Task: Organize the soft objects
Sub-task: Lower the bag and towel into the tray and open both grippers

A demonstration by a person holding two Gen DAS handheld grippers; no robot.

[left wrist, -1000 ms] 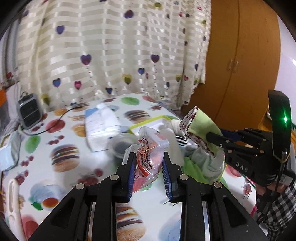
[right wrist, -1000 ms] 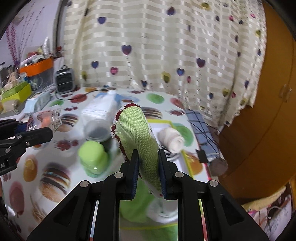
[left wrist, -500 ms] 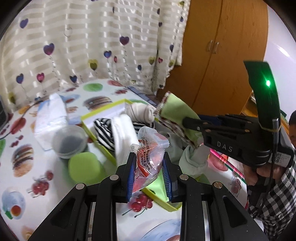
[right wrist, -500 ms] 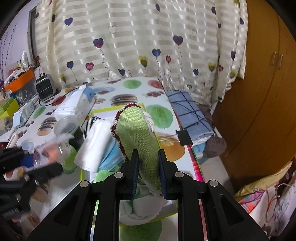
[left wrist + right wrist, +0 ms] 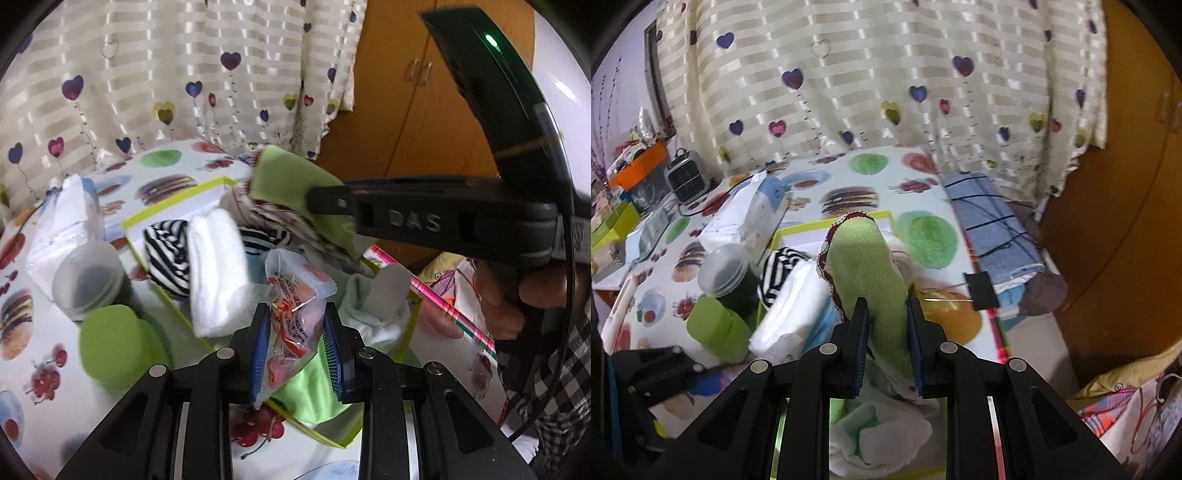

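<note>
Left wrist view: the left gripper [image 5: 295, 343] is clamped on a clear snack packet [image 5: 293, 317] with red print. A second ago this packet hung over the open tablecloth, well away from the tray; now it hangs directly above the near corner of the yellow-green tray [image 5: 173, 301]. That suggests the packet is about to be put down with the soft things. Inside the tray lie a black-and-white striped roll [image 5: 166, 254], a white rolled towel [image 5: 218, 273] touching it, pale socks [image 5: 373, 314] toward the tray's right edge, and a green cloth [image 5: 314, 387] at its near corner. Just outside the tray's left rim stand a clear lidded jar [image 5: 86, 280] and a green sponge-like block [image 5: 110, 352]. A white tissue pack [image 5: 64, 229] lies beyond the jar.

Right wrist view: the right gripper [image 5: 884, 347] is clamped on a green cloth with red scalloped trim [image 5: 864, 266]. A second ago it sat off to the tray's left, over the jar and block; now it is held over the tray's middle, above the socks. The tray's far rim [image 5: 849, 218] shows behind the cloth. Right of the tray, a blue checked folded towel [image 5: 993, 229] rests at the table edge.
</note>
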